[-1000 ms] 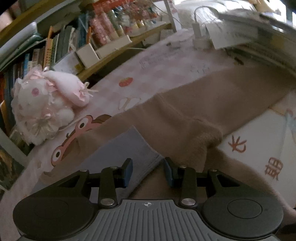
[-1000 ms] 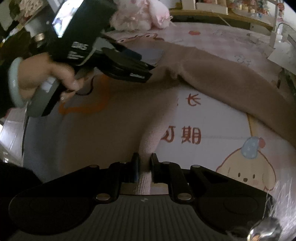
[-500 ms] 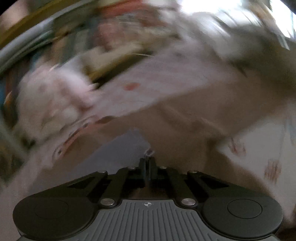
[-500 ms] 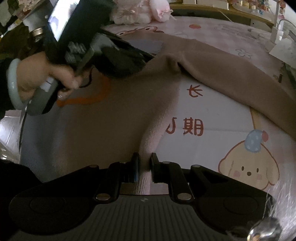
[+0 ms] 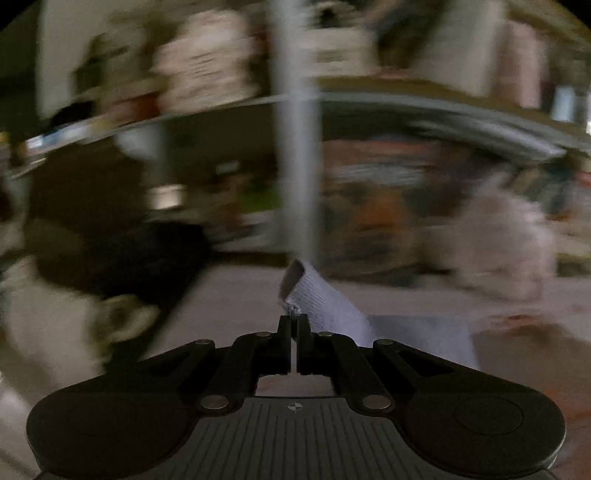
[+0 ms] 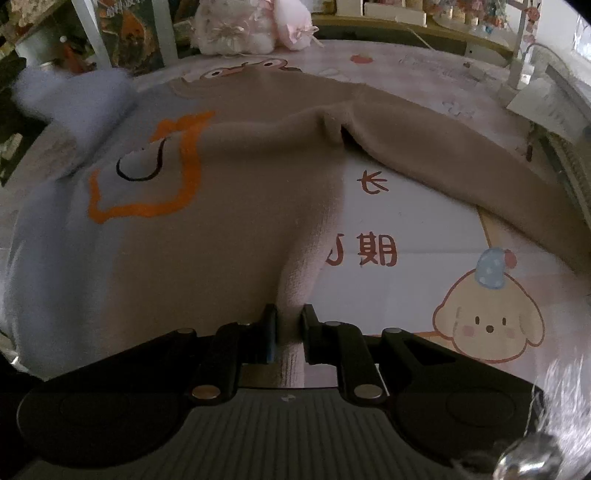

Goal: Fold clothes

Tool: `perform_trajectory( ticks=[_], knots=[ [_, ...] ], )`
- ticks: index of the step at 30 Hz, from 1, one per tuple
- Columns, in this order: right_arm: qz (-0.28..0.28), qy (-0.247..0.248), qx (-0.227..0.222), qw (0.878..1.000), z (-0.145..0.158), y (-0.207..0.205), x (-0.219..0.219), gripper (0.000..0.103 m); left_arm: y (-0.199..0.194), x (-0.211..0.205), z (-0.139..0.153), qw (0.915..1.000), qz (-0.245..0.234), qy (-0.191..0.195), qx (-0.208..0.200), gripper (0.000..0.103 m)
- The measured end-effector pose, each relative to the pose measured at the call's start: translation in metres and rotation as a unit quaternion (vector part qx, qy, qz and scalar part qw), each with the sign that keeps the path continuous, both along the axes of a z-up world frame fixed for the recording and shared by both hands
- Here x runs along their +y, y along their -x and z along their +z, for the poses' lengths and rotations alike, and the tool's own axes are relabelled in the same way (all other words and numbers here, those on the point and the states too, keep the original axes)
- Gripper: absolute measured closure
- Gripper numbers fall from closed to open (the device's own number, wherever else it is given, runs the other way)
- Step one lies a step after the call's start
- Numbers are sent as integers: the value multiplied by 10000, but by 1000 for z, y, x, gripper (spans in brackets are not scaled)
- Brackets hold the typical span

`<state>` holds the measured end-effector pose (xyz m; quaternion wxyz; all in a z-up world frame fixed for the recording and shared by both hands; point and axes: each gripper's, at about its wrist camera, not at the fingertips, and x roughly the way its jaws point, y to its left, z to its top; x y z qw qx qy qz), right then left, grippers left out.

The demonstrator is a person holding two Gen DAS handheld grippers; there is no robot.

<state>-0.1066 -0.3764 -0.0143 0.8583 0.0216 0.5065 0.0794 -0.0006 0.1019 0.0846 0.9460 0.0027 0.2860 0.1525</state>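
A tan and pale blue sweater (image 6: 229,192) with an orange outline print lies spread on a cartoon-printed mat (image 6: 424,236). Its tan sleeve (image 6: 461,155) stretches to the right. My right gripper (image 6: 289,322) is shut on a pinched fold of the tan hem near the front. My left gripper (image 5: 294,322) is shut on the pale blue ribbed edge (image 5: 317,299) of the sweater and holds it lifted; that view is heavily blurred. In the right wrist view the lifted blue part (image 6: 74,99) blurs at the upper left.
A pink and white plush toy (image 6: 255,26) sits at the far edge of the mat, also blurred in the left wrist view (image 5: 495,240). Shelves with small items (image 6: 424,11) run behind. A white charger and cable (image 6: 517,74) lie at the right.
My left gripper has shut on the pale blue edge and swung it up and to the left, out of the right view. My right gripper still holds the tan fold.
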Motion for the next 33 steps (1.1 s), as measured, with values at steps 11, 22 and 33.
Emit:
perform_trajectory(
  ticks=[11, 22, 33],
  knots=[
    [-449, 87, 90, 9989, 0, -2, 5, 90, 27, 90, -49, 9943, 895, 76, 577, 97],
    [-692, 243, 38, 9973, 0, 0, 14, 89, 85, 30, -40, 9862, -209, 1620, 266, 73],
    [-771, 190, -8, 9968, 0, 3, 13, 89, 57, -79, -87, 9650, -1597, 1761, 1109, 58]
  ],
)
